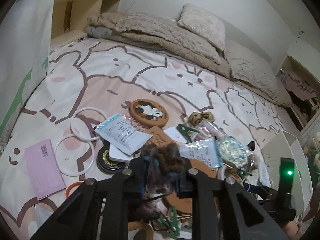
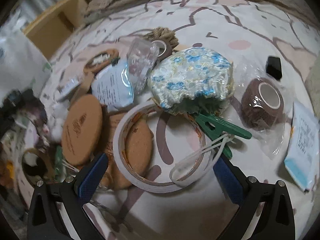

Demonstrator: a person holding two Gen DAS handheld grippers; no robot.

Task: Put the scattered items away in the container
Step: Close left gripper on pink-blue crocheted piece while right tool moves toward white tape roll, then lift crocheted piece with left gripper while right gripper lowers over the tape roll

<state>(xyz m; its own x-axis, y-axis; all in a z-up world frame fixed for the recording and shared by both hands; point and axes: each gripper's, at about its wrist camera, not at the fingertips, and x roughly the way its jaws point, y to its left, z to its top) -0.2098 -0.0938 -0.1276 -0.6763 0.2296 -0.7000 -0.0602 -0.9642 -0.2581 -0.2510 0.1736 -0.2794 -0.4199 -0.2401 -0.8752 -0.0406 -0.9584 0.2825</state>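
The left gripper (image 1: 162,166) has its fingers pinched on a fuzzy brown scrunchie (image 1: 170,158) with dark purple and blue patches. The scrunchie is lifted above the bed, bunched between the blue finger pads; its brown loop sticks out forward past the fingertips and its darker part hangs back under the gripper, so its long axis runs along the fingers.

Under and ahead of it, clutter lies on a bedsheet (image 1: 140,76) printed with pink and white cartoon animals. Two sealed white and blue packets (image 1: 122,133) carry small printed text, too fine to read. A round cork coaster (image 1: 149,112) shows a panda picture with lettering around its rim, not legible. A lilac booklet (image 1: 45,163) with a barcode lies to the left, beside two white rings (image 1: 75,156). A black round tin (image 1: 109,161) with gold lettering, also unreadable, sits partly under a packet.

The right gripper (image 2: 160,172) has its fingers spread wide, hovering over a roll of white tape (image 2: 158,146) with nothing between the pads. Near it are a blue floral fabric pouch (image 2: 190,80), a green clothes peg (image 2: 220,126), a wrapped brown bandage roll (image 2: 262,102), and a plain cork coaster (image 2: 82,128) stamped with faint writing that cannot be read.

A white container (image 1: 288,154) stands at the right edge of the bed in the left wrist view.
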